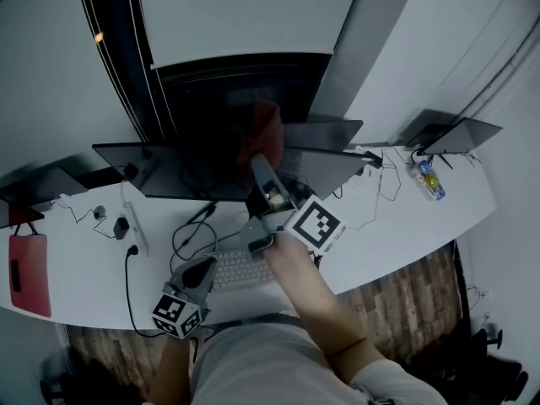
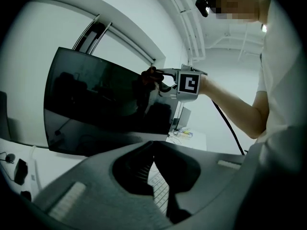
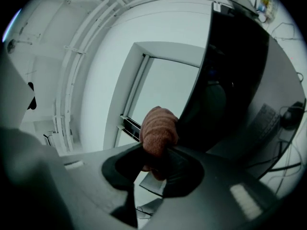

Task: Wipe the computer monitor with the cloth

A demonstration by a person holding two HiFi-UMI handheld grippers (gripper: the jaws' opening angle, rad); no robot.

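Observation:
A wide dark computer monitor (image 1: 194, 171) stands at the middle of the white desk (image 1: 396, 226). My right gripper (image 1: 261, 167) is raised at the screen's upper part, shut on a reddish-brown cloth (image 1: 261, 129). In the right gripper view the bunched cloth (image 3: 159, 133) sticks out past the jaws, right beside the monitor (image 3: 235, 80). The left gripper view shows the cloth (image 2: 149, 74) touching the screen (image 2: 105, 104). My left gripper (image 1: 196, 274) hangs low over the keyboard (image 1: 240, 268), jaws closed together with nothing between them.
A power strip (image 1: 135, 226) and loose cables (image 1: 190, 234) lie left of the keyboard. A red pouch (image 1: 27, 272) sits at the desk's left end. At the far right are a bottle (image 1: 429, 180) and an open laptop (image 1: 460, 133).

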